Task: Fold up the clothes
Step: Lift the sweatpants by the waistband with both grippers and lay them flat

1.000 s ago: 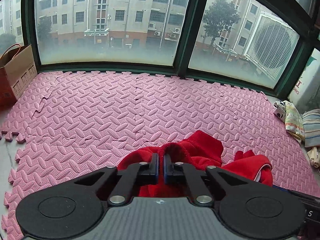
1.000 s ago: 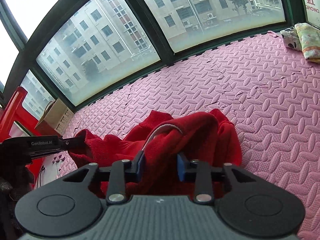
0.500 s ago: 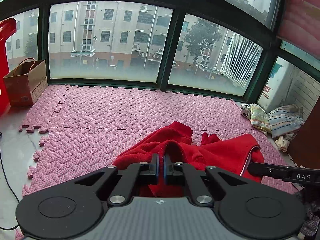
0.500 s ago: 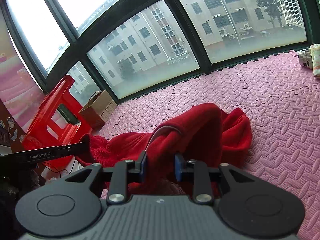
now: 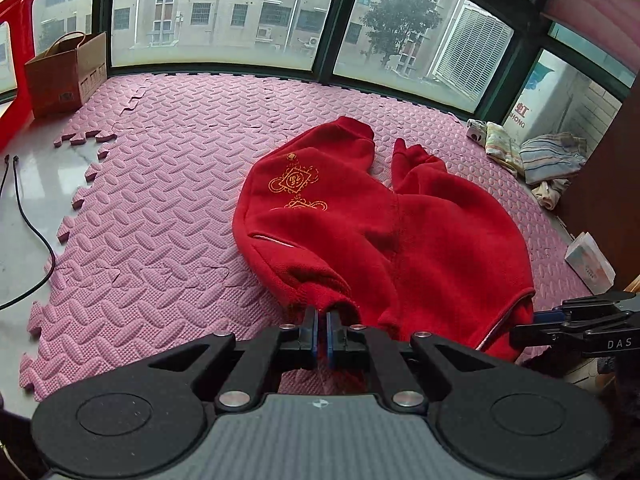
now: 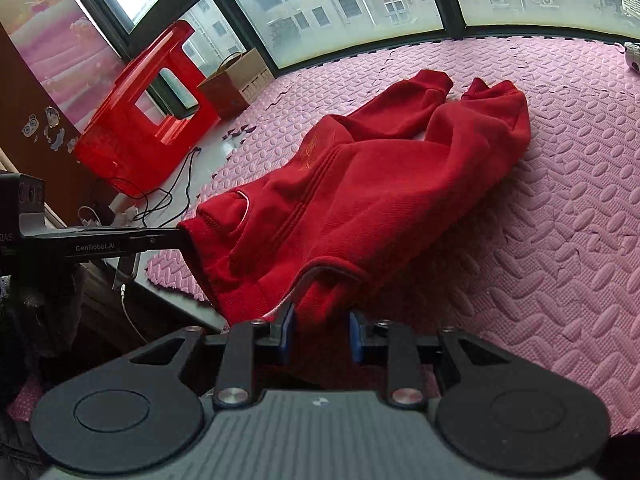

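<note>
My left tongs (image 5: 322,330) pinch the hem of the red fleece top (image 5: 360,232), nearly closed. My right tongs (image 6: 320,334) hold another bunch of the hem, a bit wider apart. The top lies spread in the middle of the frame on the pink mat (image 5: 168,184) (gold pattern facing up).

Red hooded sweatshirt (image 5: 384,236): matt, nubby fleece cloth, gold embroidered emblem (image 5: 295,181); foam puzzle mat (image 5: 168,168): pink, matt, embossed rough texture; bare floor (image 5: 24,208): glossy, marble-like; stool (image 6: 136,136): glossy red plastic; paper bag (image 5: 66,74): brown, matt; left gripper (image 5: 322,330): matt black plastic, metal rivets, blue pads.
</note>
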`<state>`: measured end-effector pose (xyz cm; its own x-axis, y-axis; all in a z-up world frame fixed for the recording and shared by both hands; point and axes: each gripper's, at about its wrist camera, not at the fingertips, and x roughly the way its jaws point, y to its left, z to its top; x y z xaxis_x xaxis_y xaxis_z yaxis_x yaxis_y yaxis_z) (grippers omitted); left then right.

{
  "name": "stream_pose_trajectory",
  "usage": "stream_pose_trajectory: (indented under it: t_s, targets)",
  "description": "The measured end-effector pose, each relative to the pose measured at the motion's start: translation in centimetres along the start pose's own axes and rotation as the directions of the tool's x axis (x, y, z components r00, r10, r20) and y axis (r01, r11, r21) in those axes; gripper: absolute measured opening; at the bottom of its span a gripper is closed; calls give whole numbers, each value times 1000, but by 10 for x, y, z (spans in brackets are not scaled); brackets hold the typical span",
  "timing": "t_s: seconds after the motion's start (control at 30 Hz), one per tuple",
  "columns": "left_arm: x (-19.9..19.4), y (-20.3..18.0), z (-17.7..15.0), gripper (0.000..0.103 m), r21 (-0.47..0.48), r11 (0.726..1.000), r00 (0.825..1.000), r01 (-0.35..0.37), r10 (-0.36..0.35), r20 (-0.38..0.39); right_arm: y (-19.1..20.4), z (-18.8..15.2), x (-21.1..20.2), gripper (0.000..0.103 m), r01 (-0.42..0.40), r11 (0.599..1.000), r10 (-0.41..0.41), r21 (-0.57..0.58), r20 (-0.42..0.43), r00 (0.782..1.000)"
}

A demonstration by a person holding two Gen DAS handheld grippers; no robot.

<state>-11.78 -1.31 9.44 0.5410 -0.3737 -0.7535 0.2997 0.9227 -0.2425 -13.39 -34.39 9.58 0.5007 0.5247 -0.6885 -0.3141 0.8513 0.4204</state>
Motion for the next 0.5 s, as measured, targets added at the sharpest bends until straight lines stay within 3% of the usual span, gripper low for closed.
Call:
stream_pose_trajectory:
  t_s: [0.2, 0.3, 0.5]
  targets:
    - [-9, 10, -12, 5, 31, 999, 1000, 17, -17, -15, 6, -28, -3, 32, 25, 999, -28, -31, -104, 994]
    - [-17, 14, -9, 6, 42, 999, 1000, 16, -17, 12, -9, -12, 1, 39, 76, 997, -78, -30, -70, 994]
    - [-25, 14, 6, 7, 54, 998, 997, 17, -21, 74, -42, 26, 9, 39, 186, 982, -186, -17, 13, 983]
